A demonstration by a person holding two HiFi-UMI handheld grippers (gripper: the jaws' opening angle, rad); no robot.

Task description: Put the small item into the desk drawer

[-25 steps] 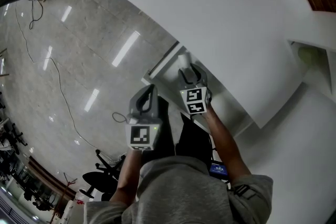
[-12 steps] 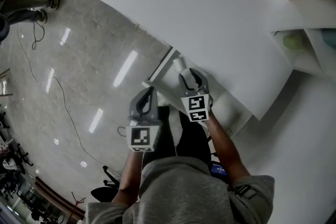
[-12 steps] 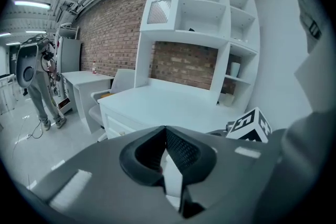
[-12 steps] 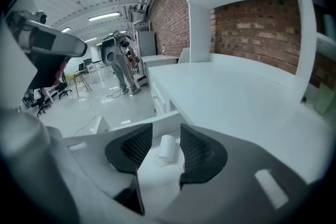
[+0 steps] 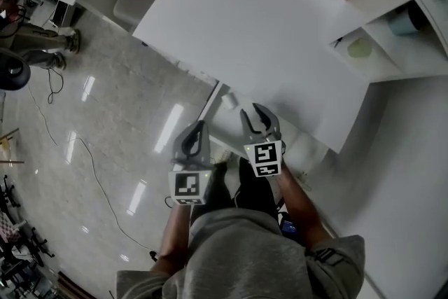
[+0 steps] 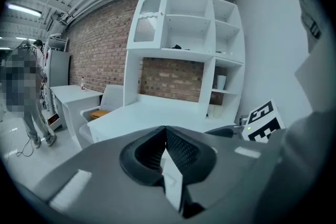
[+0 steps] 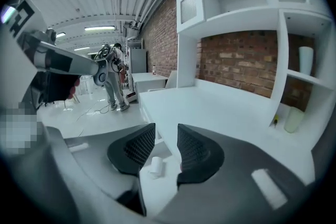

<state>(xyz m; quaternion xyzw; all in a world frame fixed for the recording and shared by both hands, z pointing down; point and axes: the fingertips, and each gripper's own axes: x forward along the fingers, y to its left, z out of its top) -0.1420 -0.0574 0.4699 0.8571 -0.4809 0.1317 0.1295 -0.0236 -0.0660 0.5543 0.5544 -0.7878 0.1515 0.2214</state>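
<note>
White small item (image 7: 156, 165) lies just ahead of right hand-held gripper (image 7: 161, 135), jaws empty, closing.

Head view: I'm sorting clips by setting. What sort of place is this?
Probably an open-plan office or lab space: a white desk with a white shelf unit against a brick wall, and a wide polished floor.

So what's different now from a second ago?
The right gripper has drawn back a little from the small white item, which lies loose in the open drawer. Its jaws are closing with nothing gripped between them; the item lies beyond them. The left gripper stayed shut beside it, and the item stayed in the drawer.
</note>
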